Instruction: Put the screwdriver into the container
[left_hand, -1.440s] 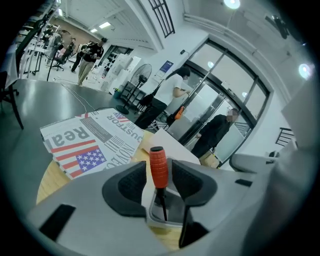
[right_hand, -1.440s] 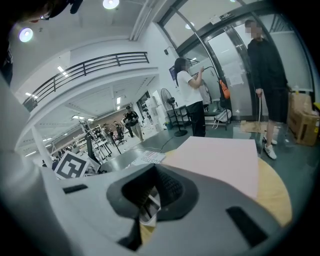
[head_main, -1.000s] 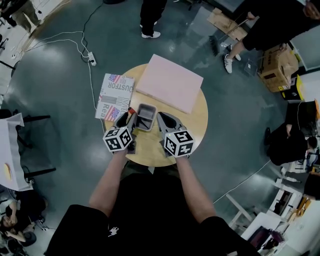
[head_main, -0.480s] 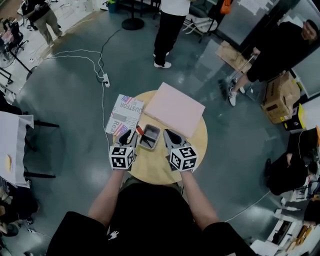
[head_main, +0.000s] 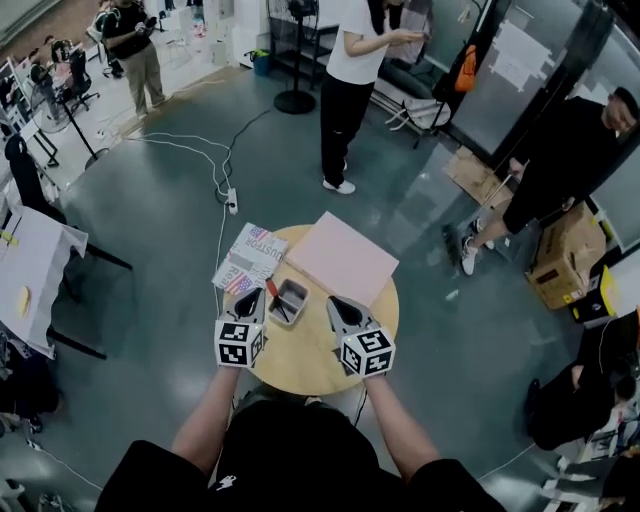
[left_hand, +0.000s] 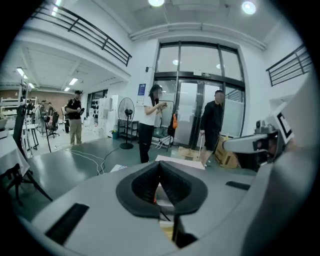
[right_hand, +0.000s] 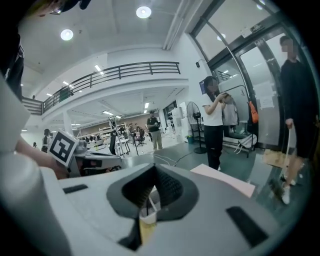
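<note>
Screwdriver (head_main: 277, 300) lies slanted in the container (head_main: 302, 297), red handle at its 10 o'clock rim. Left hand-held gripper (head_main: 251, 297) has just closed on nothing; right hand-held gripper (head_main: 334, 303) sits together, empty. Risk: a clipped rim tips it out. Magazine (head_main: 247, 268) at 10 o'clock and pink board (head_main: 341, 258) at 12 block nothing.

A round wooden table (head_main: 300, 362) stood in the middle of a grey floor. On it, a pink board (head_main: 342, 258) lay at one o'clock and a magazine (head_main: 249, 264) at eleven, overhanging the rim. Beyond, a power strip (head_main: 232, 200) lay at eleven, a person in a white shirt (head_main: 352, 70) stood at twelve, and a person in black (head_main: 560, 160) at two, beside a cardboard box (head_main: 562, 255).
</note>
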